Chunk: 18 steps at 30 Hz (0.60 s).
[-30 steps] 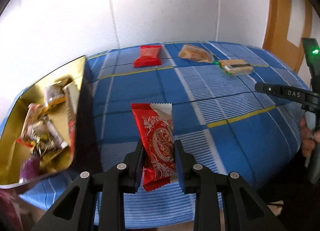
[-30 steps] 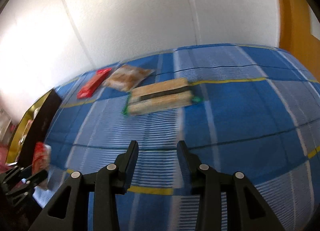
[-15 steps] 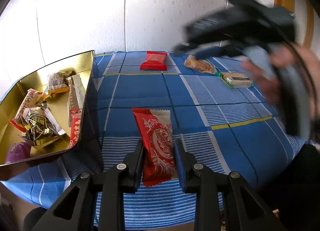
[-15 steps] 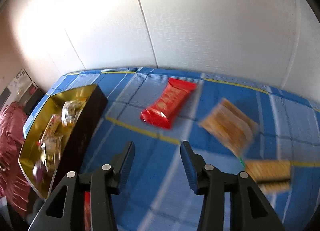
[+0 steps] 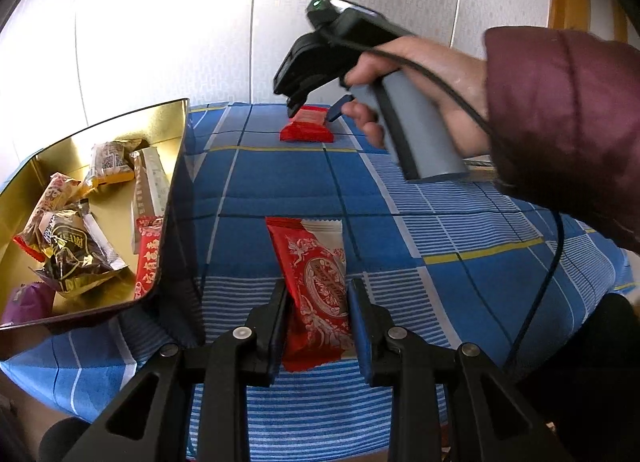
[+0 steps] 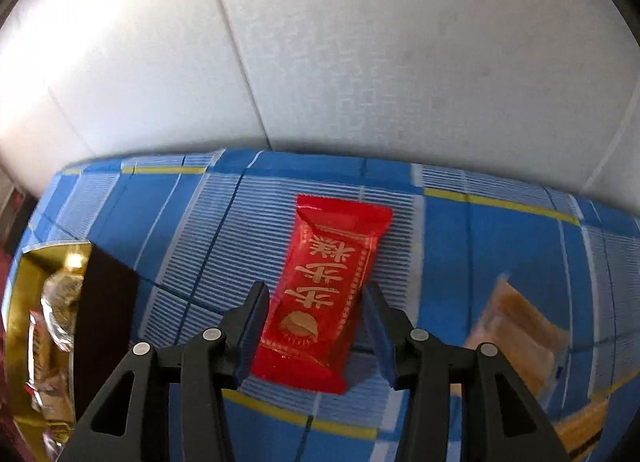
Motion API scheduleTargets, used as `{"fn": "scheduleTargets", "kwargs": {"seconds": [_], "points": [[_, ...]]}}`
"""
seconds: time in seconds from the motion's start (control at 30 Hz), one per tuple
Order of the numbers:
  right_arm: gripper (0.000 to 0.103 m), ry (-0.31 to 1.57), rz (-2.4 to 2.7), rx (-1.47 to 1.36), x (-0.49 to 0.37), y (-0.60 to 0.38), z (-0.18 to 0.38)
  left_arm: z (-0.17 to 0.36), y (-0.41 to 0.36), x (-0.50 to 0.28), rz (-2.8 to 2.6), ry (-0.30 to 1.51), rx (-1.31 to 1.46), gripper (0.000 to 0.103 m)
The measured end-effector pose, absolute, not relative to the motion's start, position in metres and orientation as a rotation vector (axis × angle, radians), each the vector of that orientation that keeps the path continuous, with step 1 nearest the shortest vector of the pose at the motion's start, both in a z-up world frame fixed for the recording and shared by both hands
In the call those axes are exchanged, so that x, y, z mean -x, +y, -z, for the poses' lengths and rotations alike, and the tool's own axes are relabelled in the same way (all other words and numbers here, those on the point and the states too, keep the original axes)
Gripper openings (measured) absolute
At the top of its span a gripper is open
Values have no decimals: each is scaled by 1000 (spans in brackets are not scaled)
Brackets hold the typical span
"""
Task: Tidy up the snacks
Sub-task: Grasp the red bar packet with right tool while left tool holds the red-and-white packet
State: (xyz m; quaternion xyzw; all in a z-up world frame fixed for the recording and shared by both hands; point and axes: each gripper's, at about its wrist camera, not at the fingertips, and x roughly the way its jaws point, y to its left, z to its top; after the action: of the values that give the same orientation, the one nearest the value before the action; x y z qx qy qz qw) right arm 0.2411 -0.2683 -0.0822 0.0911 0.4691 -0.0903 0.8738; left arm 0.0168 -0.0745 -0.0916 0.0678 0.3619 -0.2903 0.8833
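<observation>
My left gripper [image 5: 318, 302] is shut on a red and white snack packet [image 5: 316, 282], held just right of the gold tray [image 5: 176, 150]. The tray holds several wrapped snacks [image 5: 68, 246]. My right gripper [image 6: 316, 306] is open, its fingers on either side of a plain red snack packet [image 6: 324, 294] that lies flat on the blue checked tablecloth. In the left wrist view the right gripper [image 5: 316, 112] hangs over that same red packet [image 5: 306, 132] at the far side of the table.
An orange clear-wrapped snack [image 6: 516, 334] lies right of the red packet, and another packet [image 6: 580, 430] lies nearer at the right edge. The tray [image 6: 24, 302] shows at far left. A white wall backs the table [image 5: 280, 182].
My right gripper has swung left across the table and come down around the plain red packet. My left gripper has kept its packet and edged closer to the tray.
</observation>
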Motion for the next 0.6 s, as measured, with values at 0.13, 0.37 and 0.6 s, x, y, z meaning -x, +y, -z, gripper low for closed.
{"fn": "scheduleTargets", "kwargs": {"seconds": [0.13, 0.37, 0.6], "points": [[40, 993, 104, -46, -228, -249, 83, 91, -76, -18, 602, 751, -147, 30], [40, 1023, -42, 71, -143, -234, 83, 92, -79, -16, 599, 743, -160, 30], [40, 1016, -6, 64, -44, -259, 84, 94, -84, -13, 591, 736, -171, 30]]}}
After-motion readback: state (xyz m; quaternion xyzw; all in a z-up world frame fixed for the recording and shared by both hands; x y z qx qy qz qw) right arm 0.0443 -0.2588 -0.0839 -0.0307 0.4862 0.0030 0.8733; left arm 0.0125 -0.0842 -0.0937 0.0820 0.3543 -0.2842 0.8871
